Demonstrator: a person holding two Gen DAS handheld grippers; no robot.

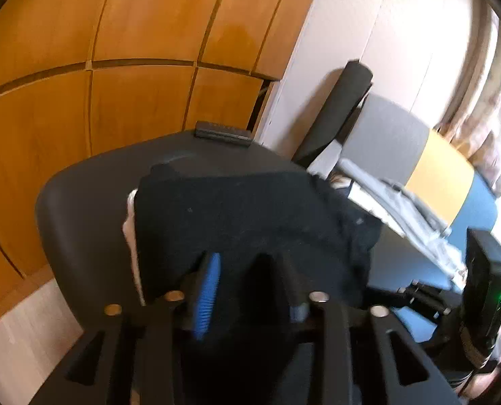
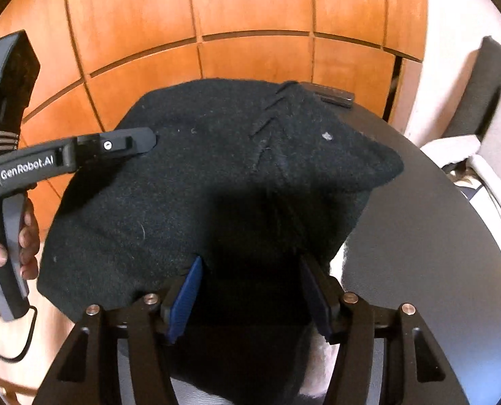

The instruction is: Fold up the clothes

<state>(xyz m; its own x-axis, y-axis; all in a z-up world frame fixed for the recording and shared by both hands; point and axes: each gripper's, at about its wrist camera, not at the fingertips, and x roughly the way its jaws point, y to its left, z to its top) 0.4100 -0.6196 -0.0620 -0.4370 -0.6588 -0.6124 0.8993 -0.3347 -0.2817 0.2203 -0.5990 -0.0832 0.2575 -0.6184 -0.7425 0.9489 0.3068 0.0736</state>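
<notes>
A black garment (image 1: 243,216) (image 2: 199,175) lies spread on the round dark table (image 1: 81,202) (image 2: 419,236), with a white cloth (image 1: 130,222) (image 2: 338,263) showing under its edge. My left gripper (image 1: 247,263) hangs low over the garment's near side, blue pads well apart, black cloth between them and not pinched. In the right wrist view the left gripper (image 2: 145,140) reaches over the garment's far left corner, held by a hand (image 2: 24,236). My right gripper (image 2: 250,263) stands over the near edge, its pads wide apart around dark fabric.
A small black bar (image 1: 223,133) (image 2: 331,96) lies at the table's far edge, before the wooden panel wall (image 1: 132,33). A black roll (image 1: 338,111) leans on the white wall. Light clothes (image 1: 402,209) are piled on a grey, yellow and blue seat at the right.
</notes>
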